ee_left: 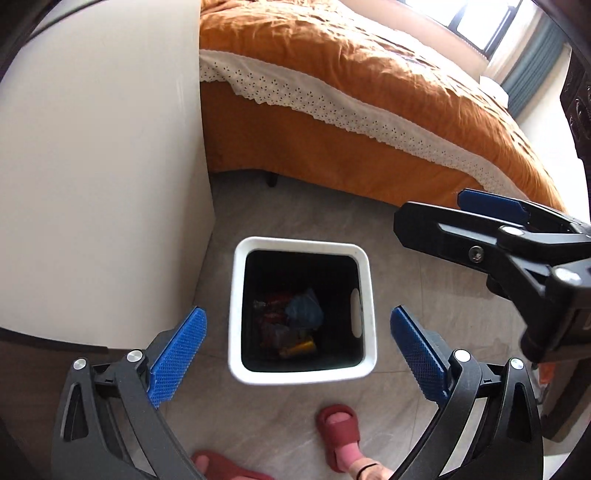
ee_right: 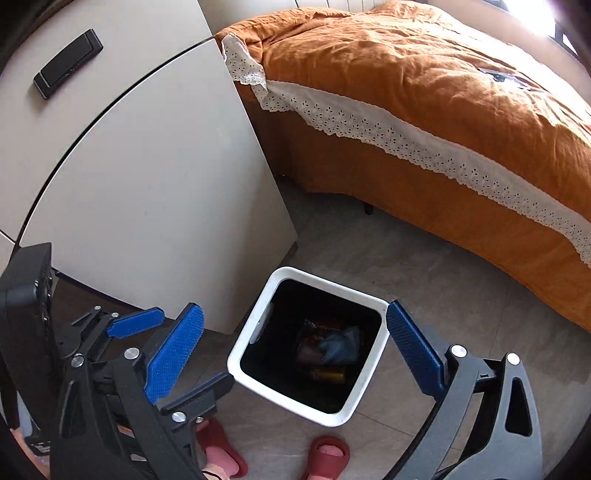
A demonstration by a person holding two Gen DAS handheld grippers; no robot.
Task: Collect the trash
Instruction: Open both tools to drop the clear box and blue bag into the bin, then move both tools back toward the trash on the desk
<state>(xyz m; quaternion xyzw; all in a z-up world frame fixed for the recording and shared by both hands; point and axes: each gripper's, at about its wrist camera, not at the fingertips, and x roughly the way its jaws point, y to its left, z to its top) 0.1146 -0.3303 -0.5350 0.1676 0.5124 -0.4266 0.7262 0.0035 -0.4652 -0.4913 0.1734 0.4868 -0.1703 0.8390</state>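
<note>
Trash (ee_left: pixel 291 325) lies at the bottom of the white square bin (ee_left: pixel 236 302), which stands on the floor directly below and between the fingers of both tongs. Crumpled wrappers, a bluish wad and a yellow piece show in its dark inside. The left tongs (ee_left: pixel 295 347) hang spread wide over the bin, holding nothing; the right tongs (ee_right: pixel 295 345) are likewise wide open and empty above it. From the left wrist view the right tongs (ee_left: pixel 458 218) reach in from the right, above the bin's far right corner.

Left of the tongs, a pale cabinet (ee_right: pixel 147 177) stands just beside the bin. Beyond the tongs, a bed with an orange cover (ee_left: pixel 369 74) and a white lace-edged sheet (ee_left: pixel 332 99) runs off to the right. Nearer than the bin, under the tongs, are the person's feet in red slippers (ee_left: pixel 338 428).

Grey stone-look floor tiles (ee_right: pixel 443 280) carry it all, and bright window light (ee_left: pixel 472 22) comes from the far right.
</note>
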